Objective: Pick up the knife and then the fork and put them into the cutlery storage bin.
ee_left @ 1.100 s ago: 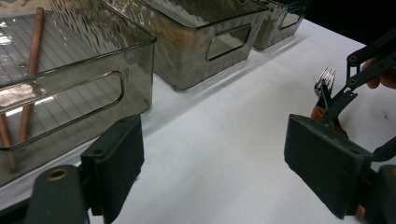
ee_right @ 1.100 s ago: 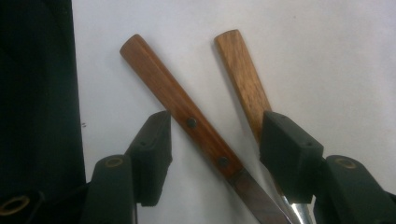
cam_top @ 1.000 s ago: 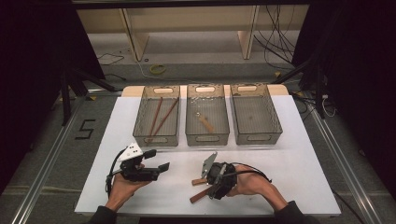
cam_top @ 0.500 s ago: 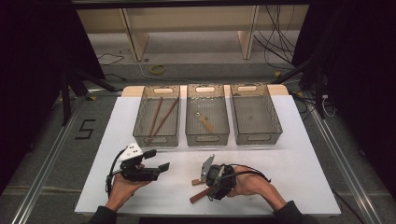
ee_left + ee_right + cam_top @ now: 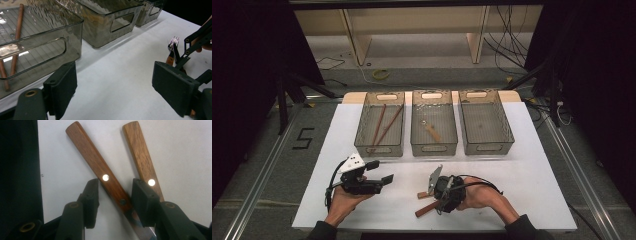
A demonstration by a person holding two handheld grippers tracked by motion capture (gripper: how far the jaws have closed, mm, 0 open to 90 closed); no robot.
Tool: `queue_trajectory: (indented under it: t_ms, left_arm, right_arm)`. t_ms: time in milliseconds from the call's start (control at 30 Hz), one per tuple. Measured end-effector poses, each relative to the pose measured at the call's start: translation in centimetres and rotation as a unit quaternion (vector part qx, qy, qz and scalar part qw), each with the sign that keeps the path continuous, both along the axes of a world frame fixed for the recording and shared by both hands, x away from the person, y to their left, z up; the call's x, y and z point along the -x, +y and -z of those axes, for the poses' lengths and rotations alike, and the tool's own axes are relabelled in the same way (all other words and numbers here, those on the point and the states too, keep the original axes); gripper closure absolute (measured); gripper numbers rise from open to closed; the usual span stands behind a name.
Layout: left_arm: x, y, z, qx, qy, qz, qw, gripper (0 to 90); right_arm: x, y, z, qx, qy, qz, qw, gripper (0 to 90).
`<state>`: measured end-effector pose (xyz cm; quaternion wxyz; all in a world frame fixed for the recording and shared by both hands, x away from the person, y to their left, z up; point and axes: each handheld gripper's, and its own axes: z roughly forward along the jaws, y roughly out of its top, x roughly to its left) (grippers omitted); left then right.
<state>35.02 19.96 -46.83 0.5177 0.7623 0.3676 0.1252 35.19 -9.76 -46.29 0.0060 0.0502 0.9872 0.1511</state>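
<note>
White covering lay over the counter [image 5: 532, 175], and three clear smoky bins stood in a row across its far half. Two long brown sticks [image 5: 382, 125] lay in the left bin [image 5: 362, 131], slanting from its near end toward its far end. A short wooden-handled utensil [image 5: 431, 132] lay in the middle bin [image 5: 453, 131], and the right bin [image 5: 507, 131] held nothing that could be made out.

On the near left of the counter, a hand held the left tongs [image 5: 380, 171] just above the surface, pointing to the right; in the left gripper view its two black jaws stood spread wide apart with nothing between them, bare white surface showing in the gap. That view also showed a fork [image 5: 173, 43] farther off beside the other tool.

On the near middle of the counter, the right tongs [image 5: 437, 197] pointed left and down over two wooden-handled pieces of cutlery. In the right gripper view the jaws stood apart, one on either side of the darker handle [image 5: 100, 170], which lay flat on the white surface between them; whether either jaw touched it could not be told. The lighter handle [image 5: 140, 152] lay just beside it, passing under the right-hand jaw, and the two handles fanned apart toward their ends.
</note>
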Motion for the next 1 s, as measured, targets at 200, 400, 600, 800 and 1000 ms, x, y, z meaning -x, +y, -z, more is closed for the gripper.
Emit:
queue_trajectory:
  t_ms: [200, 400, 600, 800, 1000]
  left_arm:
    - [0.0, -0.1, 0.0, -0.002, 0.002, 0.002, 1.0000, 19.5]
    - [0.0, -0.1, 0.0, -0.002, 0.001, 0.001, 1.0000, 19.5]
    - [0.1, 0.0, -0.1, -0.001, -0.001, 0.002, 1.0000, 19.6]
    - [0.1, 0.0, -0.1, -0.002, -0.002, 0.005, 1.0000, 19.7]
    - [0.1, 0.0, 0.0, -0.002, -0.001, 0.005, 1.0000, 19.7]
  right_arm:
    - [-0.1, -0.2, -0.1, 0.006, -0.005, 0.002, 1.0000, 72.7]
    - [0.0, -0.2, -0.1, 0.004, -0.004, -0.001, 1.0000, 77.0]
    - [0.1, -0.2, -0.2, 0.010, -0.008, -0.006, 0.9999, 77.4]
    - [0.3, -0.2, -0.3, 0.011, -0.016, -0.002, 0.9998, 77.6]
    - [0.1, -0.6, -1.2, -0.008, -0.008, 0.025, 0.9996, 77.8]
